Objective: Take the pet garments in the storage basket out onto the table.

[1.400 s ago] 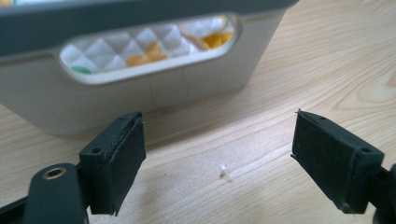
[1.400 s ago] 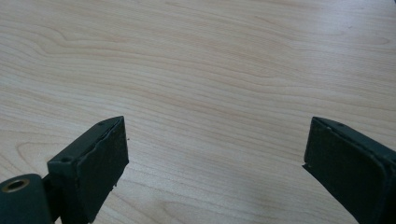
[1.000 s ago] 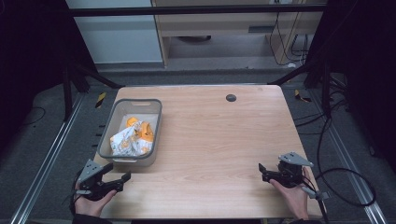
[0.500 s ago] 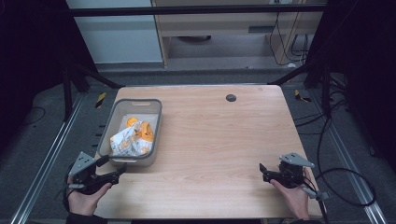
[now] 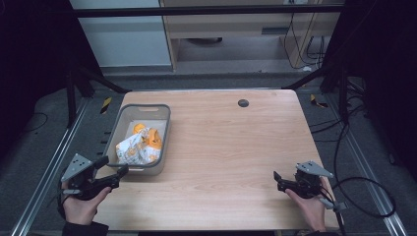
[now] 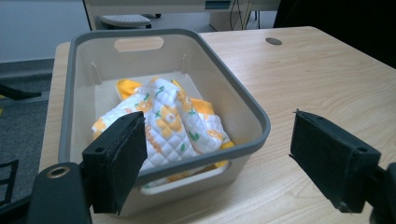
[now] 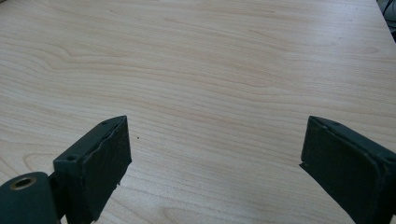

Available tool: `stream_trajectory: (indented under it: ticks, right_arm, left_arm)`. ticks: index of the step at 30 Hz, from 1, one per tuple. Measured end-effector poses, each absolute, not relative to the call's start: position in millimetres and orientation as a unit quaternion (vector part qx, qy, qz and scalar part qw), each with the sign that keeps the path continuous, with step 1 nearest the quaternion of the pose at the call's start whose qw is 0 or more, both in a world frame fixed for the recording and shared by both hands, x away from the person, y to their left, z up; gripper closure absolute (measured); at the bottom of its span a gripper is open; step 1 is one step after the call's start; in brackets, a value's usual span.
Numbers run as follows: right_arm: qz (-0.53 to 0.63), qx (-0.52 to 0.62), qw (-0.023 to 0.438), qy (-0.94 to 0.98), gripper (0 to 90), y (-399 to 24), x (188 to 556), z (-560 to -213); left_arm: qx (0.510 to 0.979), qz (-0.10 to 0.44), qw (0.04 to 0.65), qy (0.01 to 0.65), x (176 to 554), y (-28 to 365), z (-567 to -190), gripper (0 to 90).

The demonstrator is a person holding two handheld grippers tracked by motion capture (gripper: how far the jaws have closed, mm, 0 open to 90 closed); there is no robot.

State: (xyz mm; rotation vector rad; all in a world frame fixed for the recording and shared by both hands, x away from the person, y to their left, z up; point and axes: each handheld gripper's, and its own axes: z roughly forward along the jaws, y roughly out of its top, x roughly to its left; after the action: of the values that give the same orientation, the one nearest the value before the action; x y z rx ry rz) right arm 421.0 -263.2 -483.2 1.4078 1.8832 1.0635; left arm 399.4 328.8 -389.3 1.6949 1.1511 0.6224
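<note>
A grey plastic bin (image 5: 120, 124) (image 6: 233, 100) stands on the left side of the wooden table (image 5: 231, 147). Inside it lies a crumpled white quilted cloth with orange flowers (image 5: 138, 146) (image 6: 173, 121). My left gripper (image 5: 112, 173) (image 6: 224, 163) is held at the table's near left corner, just in front of the bin's near wall, open and empty. At the near right edge my right gripper (image 5: 277, 180) (image 7: 215, 172) hovers low over bare wood (image 7: 210, 84), jaws wide apart with nothing between them.
A small dark round grommet (image 5: 243, 103) (image 6: 273, 41) sits in the tabletop near the far edge. Metal frame rails (image 5: 49, 167) run along the table's left side over dark floor. Cables (image 5: 364, 196) trail off at the right.
My left gripper has drawn back to the left and toward the table's near corner, then come a little forward toward the bin. The right gripper has held still.
</note>
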Motion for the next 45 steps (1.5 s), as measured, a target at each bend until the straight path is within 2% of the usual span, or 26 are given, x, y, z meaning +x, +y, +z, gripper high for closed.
stream_trajectory:
  ticks: [12,27,45]
  right_arm:
    - [0.397,0.528,0.278,0.698,9.3,-264.3,419.8,-482.6]
    - [0.397,0.526,0.28,0.697,9.3,-265.2,420.0,-482.7]
    - [0.396,0.528,0.278,0.698,9.2,-264.9,420.1,-482.7]
  left_arm:
    - [0.691,0.254,0.474,0.483,426.8,331.4,-379.6,17.8]
    - [0.721,0.24,0.445,0.475,458.8,321.9,-365.8,17.5]
    - [0.748,0.218,0.396,0.487,489.3,318.9,-365.9,17.4]
